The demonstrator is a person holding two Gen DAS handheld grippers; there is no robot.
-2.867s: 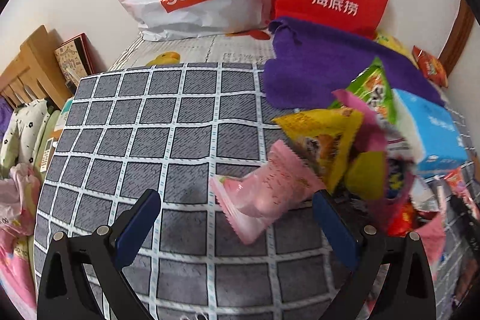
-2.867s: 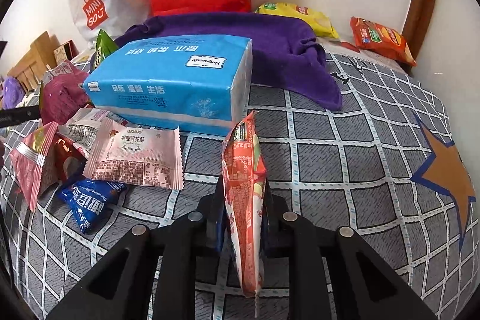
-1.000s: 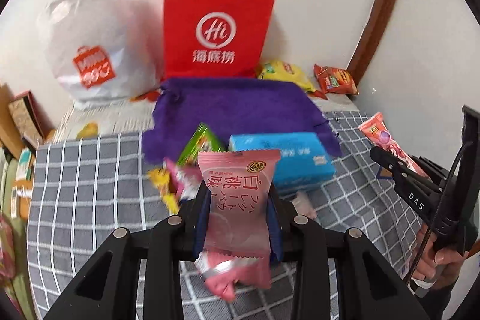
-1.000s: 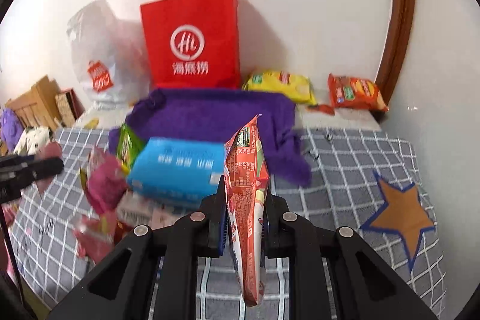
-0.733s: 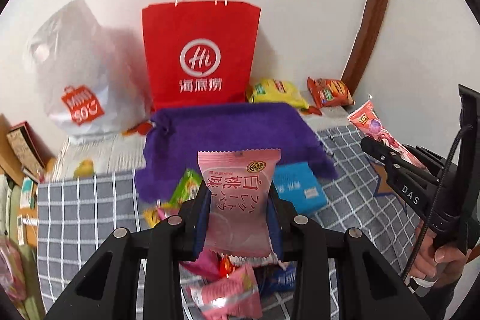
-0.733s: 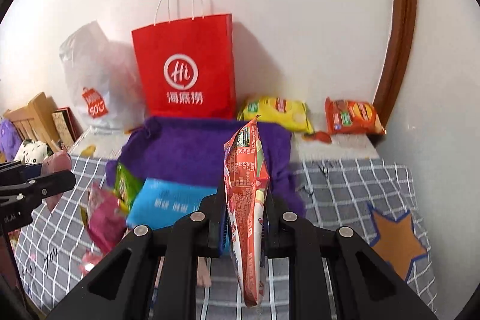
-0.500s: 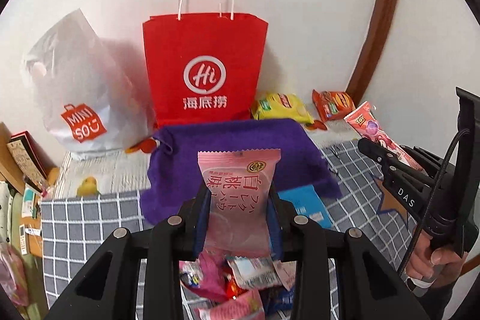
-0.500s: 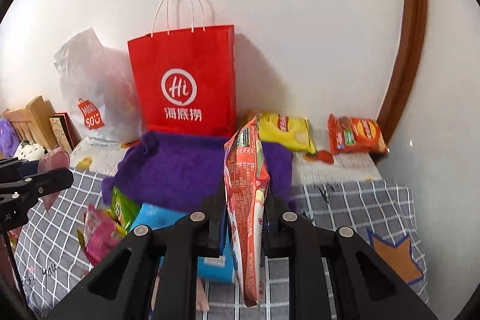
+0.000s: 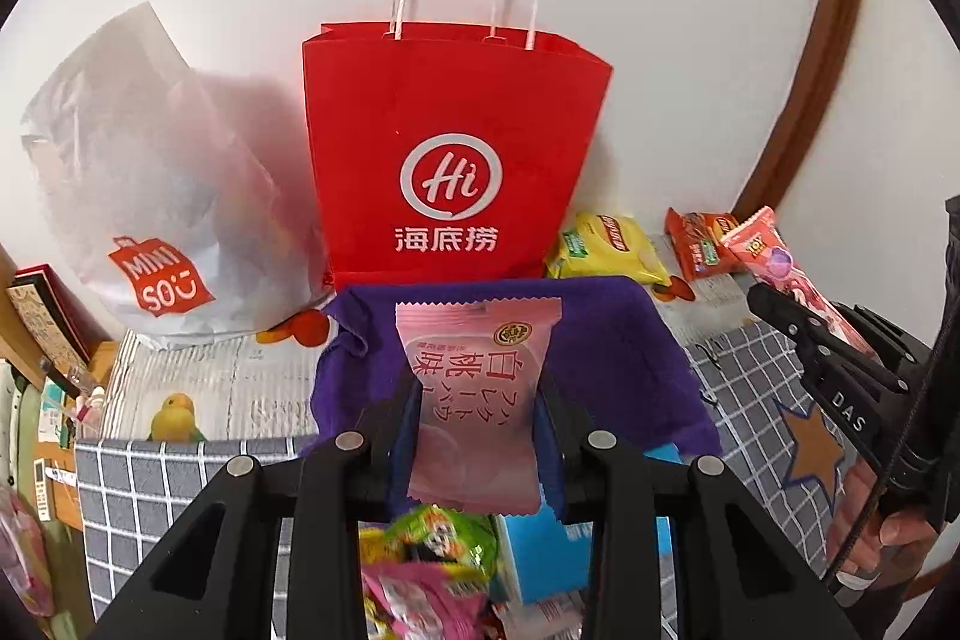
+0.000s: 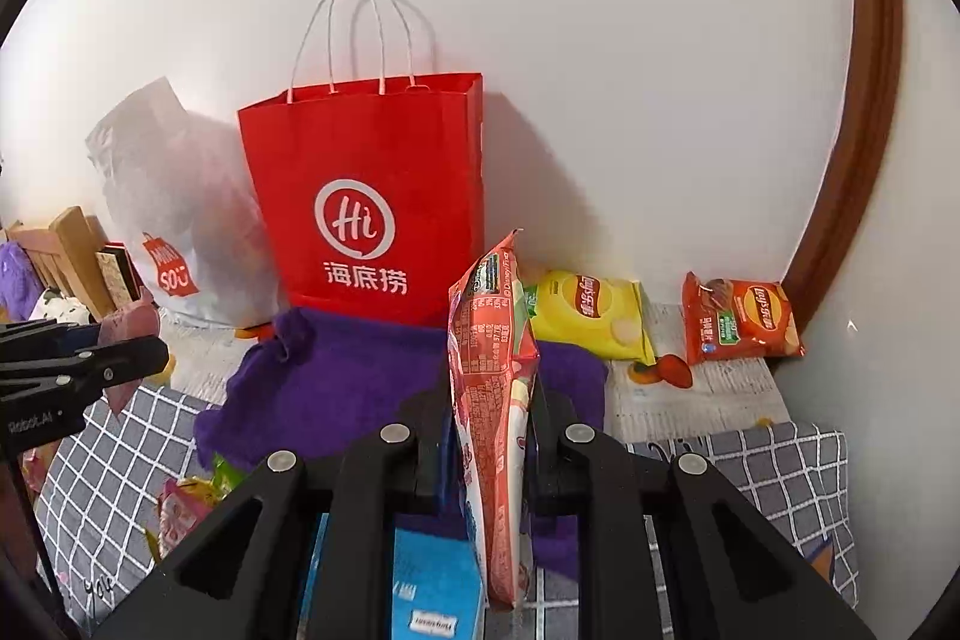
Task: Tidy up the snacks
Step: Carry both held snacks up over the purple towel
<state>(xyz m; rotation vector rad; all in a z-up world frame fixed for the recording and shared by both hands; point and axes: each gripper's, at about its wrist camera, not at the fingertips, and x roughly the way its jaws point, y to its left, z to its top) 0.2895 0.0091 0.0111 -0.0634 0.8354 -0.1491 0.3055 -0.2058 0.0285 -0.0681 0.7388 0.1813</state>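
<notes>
I see left hand-held gripper [image 9: 477,415] pinching pink snack packet [image 9: 477,394]; right hand-held gripper [image 10: 489,421] pinching red snack pack [image 10: 495,400]. My rig hides snack pile [image 9: 432,568]; blue pack [image 10: 435,580] cut off.

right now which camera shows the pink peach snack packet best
The left wrist view: the pink peach snack packet faces the lens, label readable, clamped upright in the left tongs. The right wrist view shows only a pink edge of it at the far left.
</notes>
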